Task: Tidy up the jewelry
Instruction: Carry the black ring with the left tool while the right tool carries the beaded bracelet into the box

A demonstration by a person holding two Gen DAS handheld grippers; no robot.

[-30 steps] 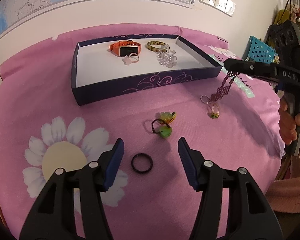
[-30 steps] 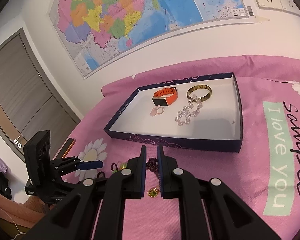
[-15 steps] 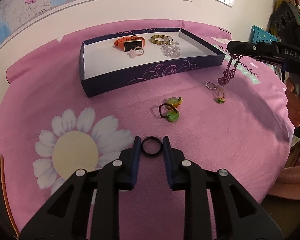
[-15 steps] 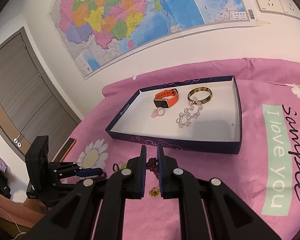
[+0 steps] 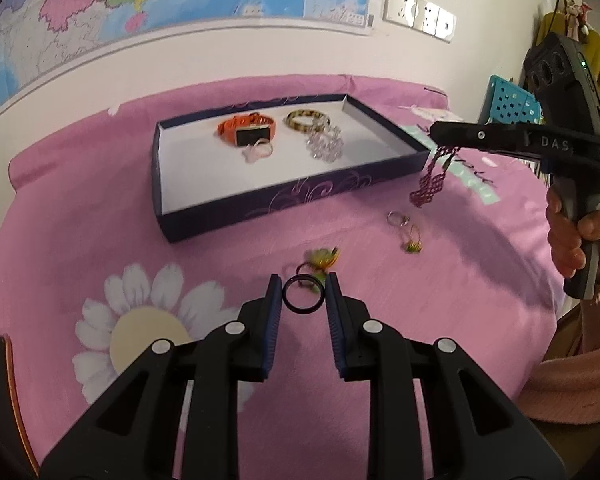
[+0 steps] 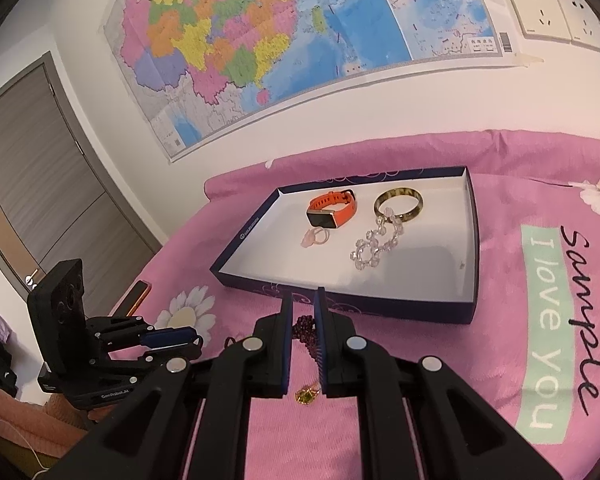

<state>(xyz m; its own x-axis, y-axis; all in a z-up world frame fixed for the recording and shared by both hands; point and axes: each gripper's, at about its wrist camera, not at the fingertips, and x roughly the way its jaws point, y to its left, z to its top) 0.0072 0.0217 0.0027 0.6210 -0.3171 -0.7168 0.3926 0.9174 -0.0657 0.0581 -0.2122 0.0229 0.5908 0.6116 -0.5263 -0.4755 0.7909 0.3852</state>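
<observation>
Left gripper (image 5: 303, 294) low in the centre of its own view, jaws just closed in and now clamped on the black ring (image 5: 303, 294), one blue pad against each side of the hoop, the ring held up in front of the pink cloth (image 5: 100, 208). Over at the right edge, the right gripper (image 5: 444, 136) is pinched tight on a dark red beaded bracelet (image 5: 430, 180), which dangles clear of the cloth, its lower end hanging free (same strand shows between the pads in the right wrist view). Upper centre, the navy tray (image 5: 300, 200) sits on the cloth with an orange watch (image 5: 246, 132), a brown bangle (image 5: 306, 119), a clear bead bracelet (image 5: 324, 146) and a pale ring (image 5: 256, 152) inside. Between tray and left gripper lie a green-charmed piece (image 5: 320, 258) and small rings (image 5: 404, 228), both blurred.
</observation>
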